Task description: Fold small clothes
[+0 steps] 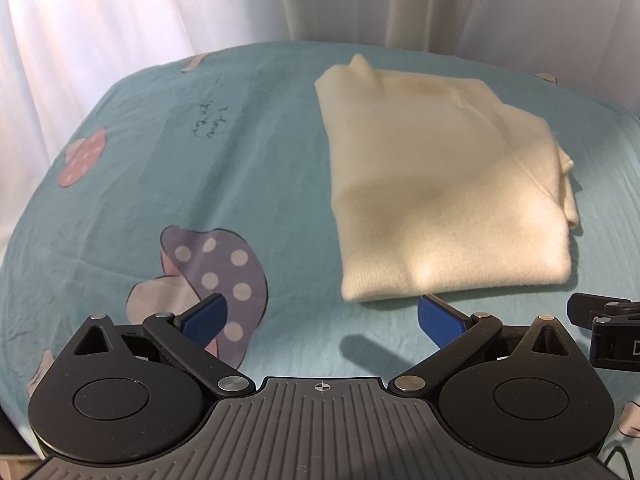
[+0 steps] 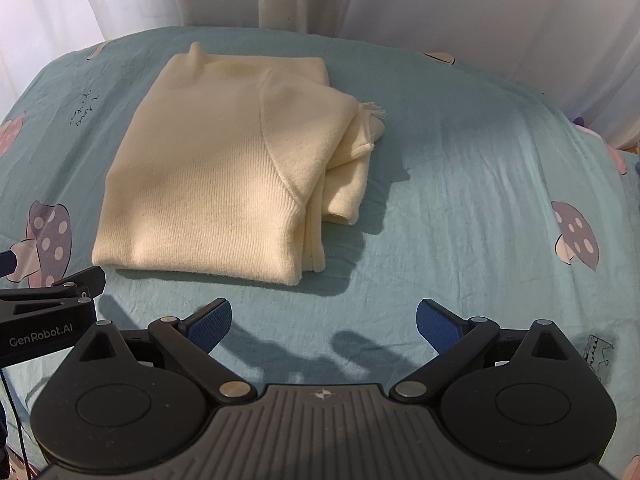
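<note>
A folded cream sweater [image 2: 224,168] lies on the bed [image 2: 460,184], long axis running near to far; left gripper [image 1: 322,318] and right gripper [image 2: 324,322] jaws gape wide, holding nothing.

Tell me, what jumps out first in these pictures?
A cream knitted sweater lies folded on a teal bedsheet printed with spotted mushrooms, white curtains behind. Nearer the camera, the right gripper and left gripper both hover open, blue pads spread, short of the sweater's near edge.
</note>
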A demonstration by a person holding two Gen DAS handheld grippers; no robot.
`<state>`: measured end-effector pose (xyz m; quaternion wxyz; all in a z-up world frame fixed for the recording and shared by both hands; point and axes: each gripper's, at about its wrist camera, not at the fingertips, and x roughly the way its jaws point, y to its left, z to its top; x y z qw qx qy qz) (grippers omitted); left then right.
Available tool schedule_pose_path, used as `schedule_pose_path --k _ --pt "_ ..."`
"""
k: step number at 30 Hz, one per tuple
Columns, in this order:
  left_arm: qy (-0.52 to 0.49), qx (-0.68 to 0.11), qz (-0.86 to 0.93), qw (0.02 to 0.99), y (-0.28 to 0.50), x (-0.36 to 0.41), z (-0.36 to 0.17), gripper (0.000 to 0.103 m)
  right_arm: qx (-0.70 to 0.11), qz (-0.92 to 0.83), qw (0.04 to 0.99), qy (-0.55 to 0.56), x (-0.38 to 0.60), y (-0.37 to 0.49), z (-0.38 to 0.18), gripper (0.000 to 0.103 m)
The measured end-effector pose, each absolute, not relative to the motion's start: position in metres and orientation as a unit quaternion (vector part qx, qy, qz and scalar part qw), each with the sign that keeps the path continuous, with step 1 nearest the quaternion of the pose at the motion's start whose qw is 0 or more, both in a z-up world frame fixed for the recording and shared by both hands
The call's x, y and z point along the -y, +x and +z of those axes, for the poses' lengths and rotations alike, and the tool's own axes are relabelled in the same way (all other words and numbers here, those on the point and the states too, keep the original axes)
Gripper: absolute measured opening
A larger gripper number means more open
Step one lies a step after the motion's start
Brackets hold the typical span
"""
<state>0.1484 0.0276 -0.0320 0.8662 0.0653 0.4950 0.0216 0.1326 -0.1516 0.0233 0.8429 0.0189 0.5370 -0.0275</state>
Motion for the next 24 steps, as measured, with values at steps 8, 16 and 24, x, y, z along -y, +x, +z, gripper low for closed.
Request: schedule_pose_path --k 8,16,24 --pt "0.065 -0.497 0.022 0.865 0.1482 -0.0284 -0.0325 0.103 -0.536 -0.027 0.843 0.021 0.1544 0.1320 0.0237 0.099" --pt "0.066 -0.497 0.021 0.865 0.1476 -0.0279 -0.0321 0.103 -0.533 -0.027 0.846 0.020 0.1550 0.1302 0.0254 0.099" --pt "0.067 -0.498 0.021 0.864 0.1482 -0.0272 -0.0327 0.103 -0.529 -0.025 0.848 0.019 0.1554 0.1301 0.0270 0.099"
